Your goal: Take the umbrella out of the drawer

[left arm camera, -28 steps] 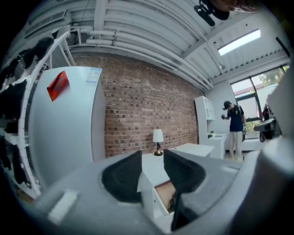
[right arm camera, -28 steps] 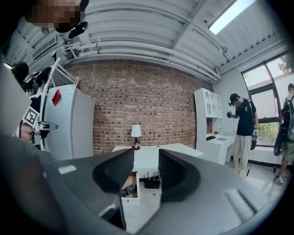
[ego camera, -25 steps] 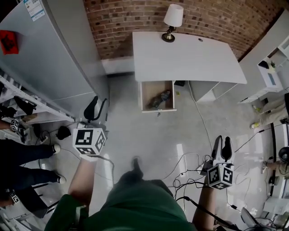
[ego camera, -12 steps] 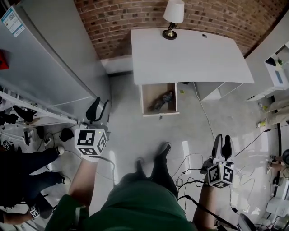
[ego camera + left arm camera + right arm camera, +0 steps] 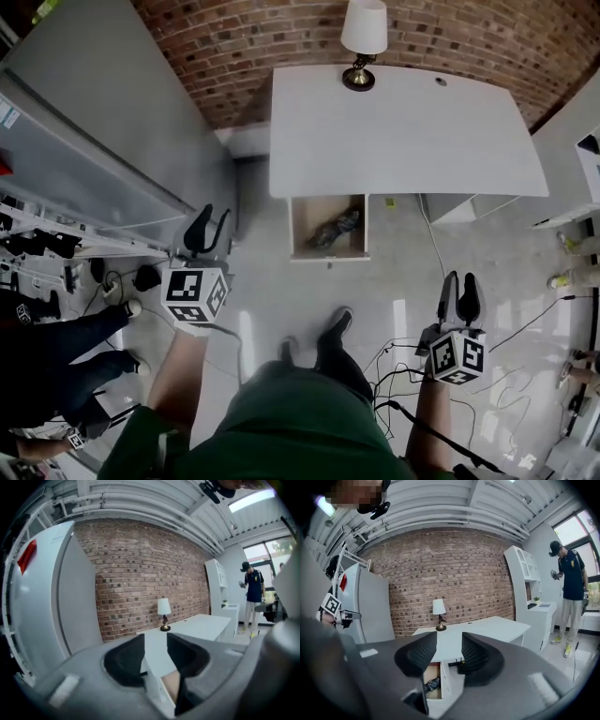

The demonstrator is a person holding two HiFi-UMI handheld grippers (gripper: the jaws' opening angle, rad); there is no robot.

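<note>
Head view: we've walked closer to the desk (image 5: 403,131) over the last second. The umbrella (image 5: 336,228) lies untouched in the open drawer (image 5: 328,256). Left gripper (image 5: 208,225) and right gripper (image 5: 460,286) are both well short, jaws slightly apart and empty. Reaching in looks next.

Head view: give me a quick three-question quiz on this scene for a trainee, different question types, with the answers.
1. True or false: the umbrella lies inside the open drawer.
2. What stands on the white desk? A) lamp; B) kettle; C) laptop.
3. Fill in: the left gripper and the right gripper each hold ____.
Key: 1 true; 2 A; 3 nothing.
</note>
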